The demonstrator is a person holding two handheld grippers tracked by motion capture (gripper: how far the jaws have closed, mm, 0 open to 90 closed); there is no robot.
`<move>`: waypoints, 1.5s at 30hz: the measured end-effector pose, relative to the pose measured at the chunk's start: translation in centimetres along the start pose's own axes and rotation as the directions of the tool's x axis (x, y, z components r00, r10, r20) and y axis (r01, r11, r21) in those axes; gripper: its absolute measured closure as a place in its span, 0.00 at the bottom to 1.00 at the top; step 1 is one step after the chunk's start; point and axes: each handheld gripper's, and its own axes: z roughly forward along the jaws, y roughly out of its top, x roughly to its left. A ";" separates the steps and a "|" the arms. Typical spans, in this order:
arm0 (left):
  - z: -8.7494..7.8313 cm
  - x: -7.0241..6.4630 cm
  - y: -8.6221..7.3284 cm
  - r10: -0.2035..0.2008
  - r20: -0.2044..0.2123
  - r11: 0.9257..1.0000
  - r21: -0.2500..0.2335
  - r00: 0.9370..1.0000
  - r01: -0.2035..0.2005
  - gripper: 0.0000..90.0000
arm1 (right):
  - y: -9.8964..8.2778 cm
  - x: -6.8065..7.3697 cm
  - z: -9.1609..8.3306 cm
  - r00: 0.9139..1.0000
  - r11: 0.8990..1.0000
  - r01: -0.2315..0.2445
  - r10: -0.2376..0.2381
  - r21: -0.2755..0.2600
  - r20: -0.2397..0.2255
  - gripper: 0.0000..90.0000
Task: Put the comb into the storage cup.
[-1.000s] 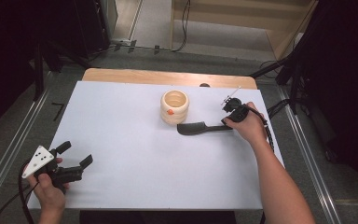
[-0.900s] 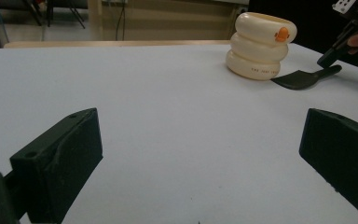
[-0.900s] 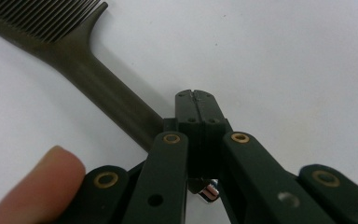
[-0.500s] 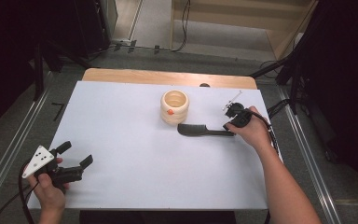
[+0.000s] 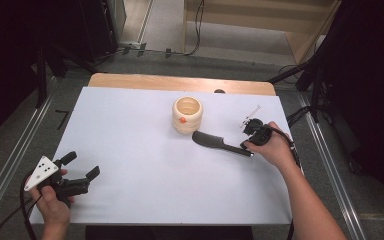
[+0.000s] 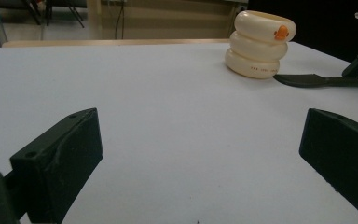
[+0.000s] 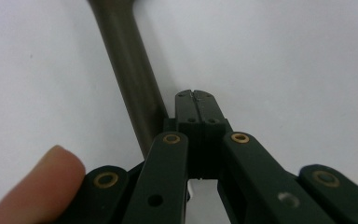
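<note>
A black spatula (image 5: 215, 141) lies on the white tabletop (image 5: 130, 125) just in front of a cream ribbed cup (image 5: 187, 114) with an orange mark. My right gripper (image 5: 246, 146) is at the handle's end; in the right gripper view its jaws (image 7: 197, 96) are pressed together with nothing between them, and the handle (image 7: 130, 70) runs along their left side. My left gripper (image 5: 82, 165) rests at the near left corner, open and empty. The left gripper view (image 6: 200, 149) looks across the table at the cup (image 6: 260, 46) and spatula (image 6: 307, 80).
A wooden strip (image 5: 180, 82) borders the table's far edge. Metal rails (image 5: 10, 165) run along both sides on the floor. A wide stretch of bare white surface separates the two grippers.
My right hand has shifted toward the near edge, and the spatula's handle end has swung that way with it. The left gripper has stayed put.
</note>
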 end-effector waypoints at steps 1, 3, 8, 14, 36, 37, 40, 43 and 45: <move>0.0 0.0 0.0 0.000 -0.001 1.000 0.000 1.000 0.000 0.00 | -0.3 0.3 0.1 1.000 1.000 0.001 -0.001 0.005 -0.010 0.98; 0.0 0.0 0.0 0.000 0.000 1.000 0.000 1.000 0.000 0.00 | -0.6 0.7 0.1 1.000 1.000 -0.004 0.004 0.010 -0.014 0.98; 0.0 0.0 0.0 0.000 -0.001 1.000 -0.001 1.000 0.000 0.00 | -1.2 1.2 0.2 1.000 1.000 -0.005 0.006 0.003 -0.025 0.98; 0.0 0.0 0.0 -0.002 -0.008 1.000 -0.003 1.000 0.002 0.00 | -1.4 1.5 -0.1 1.000 1.000 -0.029 0.029 -0.003 -0.011 0.98; -0.1 0.1 0.0 -0.003 -0.002 1.000 -0.005 1.000 0.003 0.00 | 2.9 2.9 -1.0 0.996 0.999 -0.033 0.034 0.022 -0.087 0.53; -0.1 0.1 0.0 -0.003 -0.003 1.000 -0.005 1.000 0.003 0.00 | 3.1 2.9 -0.7 0.996 0.999 -0.028 0.031 0.028 -0.089 0.55; -0.1 0.1 0.0 -0.004 -0.002 1.000 -0.006 1.000 0.004 0.00 | 3.5 3.0 -0.1 0.997 0.999 -0.014 0.018 0.051 -0.072 0.61; -0.1 0.1 0.0 -0.004 -0.002 1.000 -0.006 1.000 0.004 0.00 | 3.7 3.2 0.3 0.998 0.998 -0.009 0.012 0.057 -0.056 0.65; -0.1 0.1 0.0 -0.004 -0.002 1.000 -0.006 1.000 0.004 0.00 | 4.0 3.2 0.6 0.999 0.998 -0.003 0.005 0.071 -0.039 0.69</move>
